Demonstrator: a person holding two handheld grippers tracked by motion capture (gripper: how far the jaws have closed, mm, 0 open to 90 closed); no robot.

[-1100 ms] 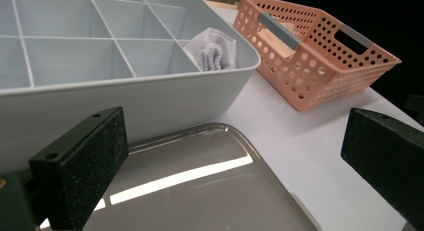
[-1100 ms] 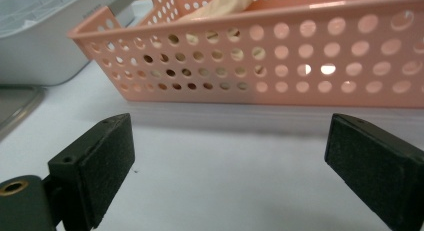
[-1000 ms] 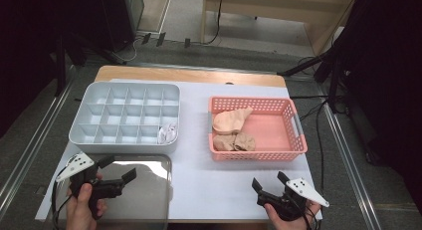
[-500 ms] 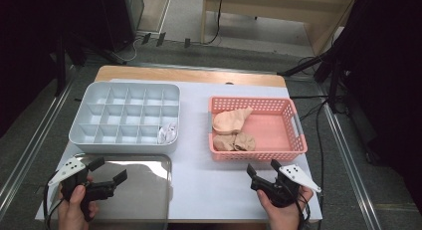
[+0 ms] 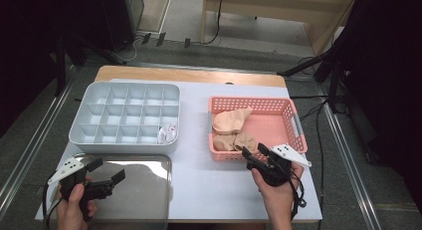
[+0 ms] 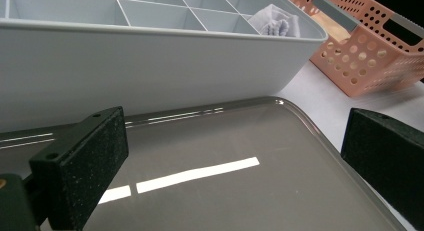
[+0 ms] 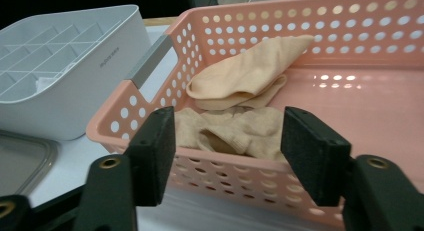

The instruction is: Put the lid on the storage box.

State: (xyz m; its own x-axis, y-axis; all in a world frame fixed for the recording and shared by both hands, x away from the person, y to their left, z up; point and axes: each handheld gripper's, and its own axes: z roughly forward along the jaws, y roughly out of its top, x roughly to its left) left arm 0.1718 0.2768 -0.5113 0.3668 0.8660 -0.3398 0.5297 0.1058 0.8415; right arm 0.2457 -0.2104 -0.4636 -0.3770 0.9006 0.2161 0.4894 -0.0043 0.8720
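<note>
A pink perforated basket [image 5: 297, 121] at the right holds two beige socks, one lying flat [image 5: 231, 121] and one crumpled [image 5: 235, 141] at the front-left corner. My right gripper [image 5: 254, 150] is open just in front of the basket's front wall. In the right gripper view the crumpled sock [image 7: 235, 131] lies beyond the wall, between the open jaws of my right gripper [image 7: 227, 151]. My left gripper [image 5: 107, 169] is open and empty, low over the steel tray [image 5: 144, 190]. A white rolled sock [image 5: 167, 133] sits in a front-right cell of the white divided organizer [image 5: 124, 146].
In the left gripper view the organizer's front wall [image 6: 150, 66] stands just behind the tray [image 6: 225, 201], with the basket [image 6: 360, 56] beyond. White table surface [image 5: 199, 180] lies between tray and right hand. The table's front edge is close under both hands.
My right gripper has moved forward and slightly left, up to the basket's front wall. The left gripper has barely shifted over the tray. Both stay open.
</note>
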